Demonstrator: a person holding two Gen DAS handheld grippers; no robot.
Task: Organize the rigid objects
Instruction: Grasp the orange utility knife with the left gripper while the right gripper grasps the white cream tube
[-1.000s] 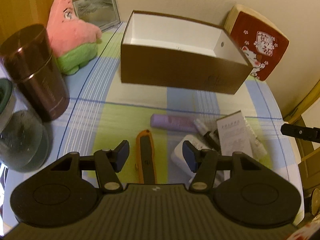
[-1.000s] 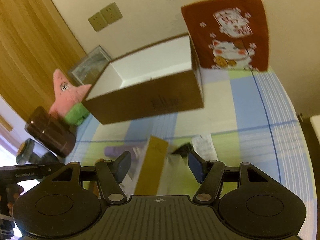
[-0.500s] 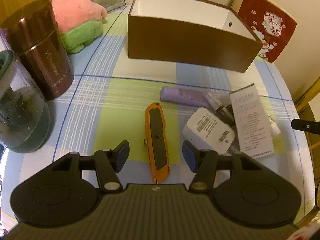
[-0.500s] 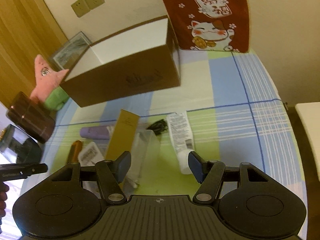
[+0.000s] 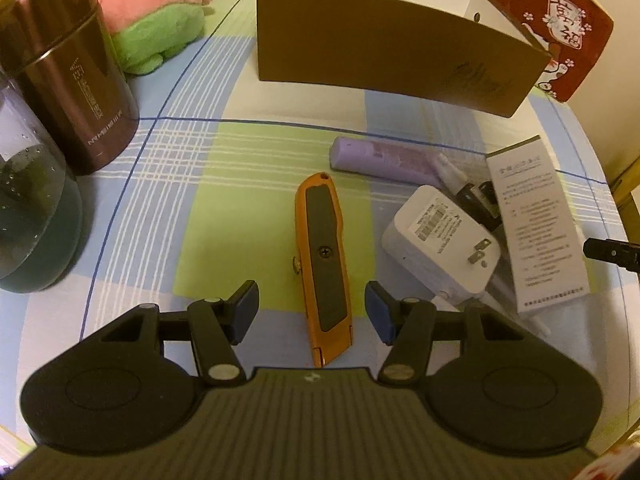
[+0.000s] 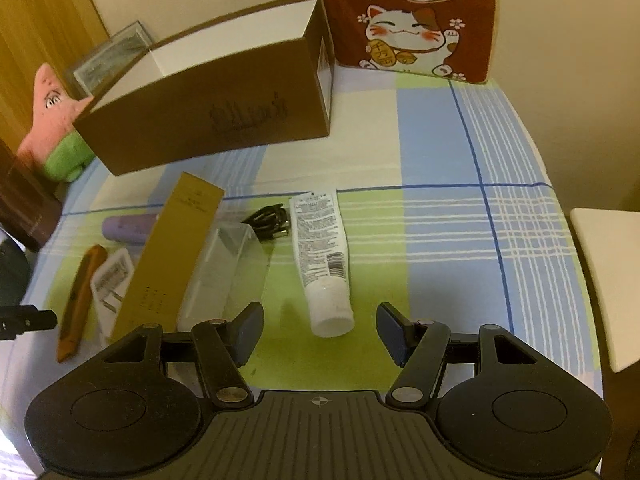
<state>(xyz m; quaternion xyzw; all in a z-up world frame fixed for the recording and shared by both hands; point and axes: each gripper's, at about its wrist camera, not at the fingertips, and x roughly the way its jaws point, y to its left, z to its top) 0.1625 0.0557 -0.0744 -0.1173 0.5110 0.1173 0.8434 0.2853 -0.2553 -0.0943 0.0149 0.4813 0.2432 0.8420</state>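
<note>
An orange utility knife [image 5: 323,264] lies lengthwise on the checked cloth, its near end between the fingers of my left gripper [image 5: 312,309], which is open and hangs just above it. Right of the knife are a white charger [image 5: 442,240], a purple tube [image 5: 384,156] and a tall white-backed carton [image 5: 538,224]. My right gripper [image 6: 319,330] is open above the cap end of a white tube [image 6: 322,260]. To its left lie the gold carton [image 6: 172,256], a clear plastic case [image 6: 228,268] and a black cable [image 6: 270,218]. The open brown box [image 6: 208,116] stands behind.
A brown flask [image 5: 68,80] and a dark glass jar [image 5: 28,216] stand at the left. A pink and green plush [image 5: 152,12] sits behind them. A red cat-print cushion [image 6: 412,16] leans on the wall. The table edge [image 6: 568,240] curves off at the right.
Both grippers have come down toward the table. The knife now lies between the left fingers, and the white tube has come into view between the right fingers. Neither opening has changed.
</note>
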